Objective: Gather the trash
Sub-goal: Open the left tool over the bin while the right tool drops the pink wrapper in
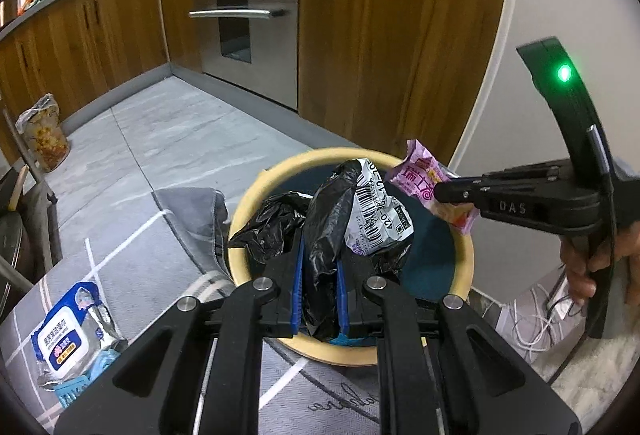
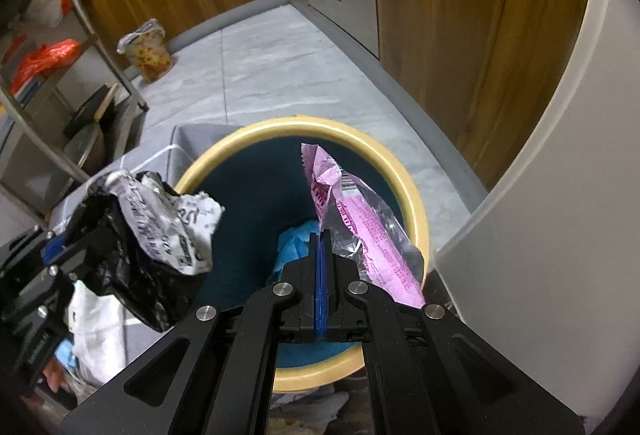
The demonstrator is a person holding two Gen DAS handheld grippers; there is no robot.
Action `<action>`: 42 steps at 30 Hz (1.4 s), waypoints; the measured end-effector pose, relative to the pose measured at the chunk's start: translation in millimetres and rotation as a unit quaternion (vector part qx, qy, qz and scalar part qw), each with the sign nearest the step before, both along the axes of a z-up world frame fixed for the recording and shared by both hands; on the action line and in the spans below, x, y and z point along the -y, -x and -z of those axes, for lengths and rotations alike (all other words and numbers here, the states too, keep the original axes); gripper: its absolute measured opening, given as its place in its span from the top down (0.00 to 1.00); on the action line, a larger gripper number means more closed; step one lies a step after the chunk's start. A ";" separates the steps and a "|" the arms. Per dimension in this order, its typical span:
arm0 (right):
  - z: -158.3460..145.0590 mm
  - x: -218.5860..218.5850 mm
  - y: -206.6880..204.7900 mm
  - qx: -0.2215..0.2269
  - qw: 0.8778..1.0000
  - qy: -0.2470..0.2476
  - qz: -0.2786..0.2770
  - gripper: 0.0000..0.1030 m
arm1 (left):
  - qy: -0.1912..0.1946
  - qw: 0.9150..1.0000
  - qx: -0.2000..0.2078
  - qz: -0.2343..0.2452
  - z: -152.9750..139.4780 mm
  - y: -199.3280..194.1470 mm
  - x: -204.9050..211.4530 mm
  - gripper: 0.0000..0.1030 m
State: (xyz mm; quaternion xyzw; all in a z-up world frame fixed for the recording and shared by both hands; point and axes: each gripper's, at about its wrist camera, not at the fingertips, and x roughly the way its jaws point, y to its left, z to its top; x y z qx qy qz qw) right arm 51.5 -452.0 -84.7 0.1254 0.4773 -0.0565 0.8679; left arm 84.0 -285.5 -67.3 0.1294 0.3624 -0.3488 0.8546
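A: Trash first, left to right. What sits at the lower left of the left wrist view?

B: A wet-wipes pack (image 1: 66, 335) lying on the grey rug (image 1: 168, 235), beside something pale blue. Toward the middle, the left gripper (image 1: 319, 275) has its blue pads pressed against a crumpled black bag (image 1: 324, 235) with a white barcode label, so the jaws stand narrowly apart, clamped on it.

A: And where is that bag?

B: Over the round bin (image 1: 248, 203) with the yellow rim and dark teal inside, in the lower centre of the frame.

A: Further right?

B: The right gripper (image 1: 438, 191) comes in from the right edge, pinching a pink snack wrapper (image 1: 420, 179) above the bin's far right rim.

A: Does the right wrist view agree?

B: Yes. At its left, the black bag (image 2: 132, 235) hangs in the left gripper (image 2: 66, 247) by the bin's left rim. In the centre, the right gripper (image 2: 320, 247) has its blue pads closed flat together on the wrapper's (image 2: 360, 223) edge, which juts up and right over the bin (image 2: 412, 195). Something light blue (image 2: 294, 243) lies inside the bin.
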 end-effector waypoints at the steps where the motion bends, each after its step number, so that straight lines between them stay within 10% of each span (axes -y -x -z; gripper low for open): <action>1: 2.0 -0.2 -0.4 -0.003 1.000 -0.001 -0.002 0.99 | -0.004 1.000 -0.002 0.003 3.1 -0.2 1.6 0.87; 16: 19.9 -1.3 -2.1 -0.029 1.000 0.001 -0.006 0.99 | -0.032 0.999 -0.021 0.009 28.2 -7.7 17.7 0.87; 26: -12.3 4.4 4.4 0.066 0.998 -0.013 0.015 0.99 | 0.005 1.000 0.001 -0.013 9.0 -14.6 13.7 0.87; 33: -4.1 1.9 -5.1 0.051 0.998 -0.023 0.017 0.99 | -0.002 1.000 -0.003 -0.015 13.9 -17.6 13.9 0.87; 42: -2.9 -2.3 -7.9 0.046 0.999 -0.021 0.019 0.99 | -0.003 1.000 0.001 -0.029 13.5 -21.3 10.3 0.66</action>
